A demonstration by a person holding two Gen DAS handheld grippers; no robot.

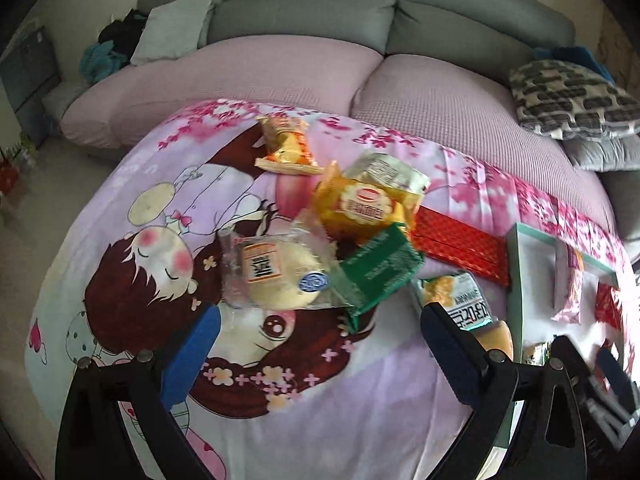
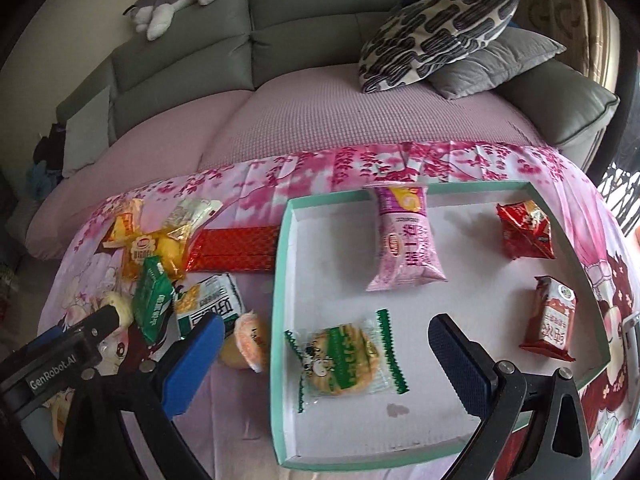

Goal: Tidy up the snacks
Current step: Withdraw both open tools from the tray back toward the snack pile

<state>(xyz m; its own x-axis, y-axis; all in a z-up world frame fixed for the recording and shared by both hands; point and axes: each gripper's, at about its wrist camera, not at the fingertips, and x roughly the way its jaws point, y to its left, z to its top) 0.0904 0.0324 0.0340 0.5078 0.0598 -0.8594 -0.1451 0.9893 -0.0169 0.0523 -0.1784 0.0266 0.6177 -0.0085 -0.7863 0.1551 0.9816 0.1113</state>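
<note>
A big cartoon cloth covers the desk. The teal tray sits by its right edge with a pink pack and a round cookie inside. More snacks pile up mid-desk. The left gripper and right gripper hang with jaws wide apart, holding nothing.

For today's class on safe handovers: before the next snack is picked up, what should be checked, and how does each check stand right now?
1. Left gripper open and empty: ok.
2. Right gripper open and empty: ok.
3. Free floor in the tray for another snack: ok, four packets spread apart.
4. Round bun packet reachable from above: ok, though the green packet touches its edge.
5. Green packet lying flat: not ok, it leans on the pile.
6. Grippers clear of each other: cannot tell.
</note>
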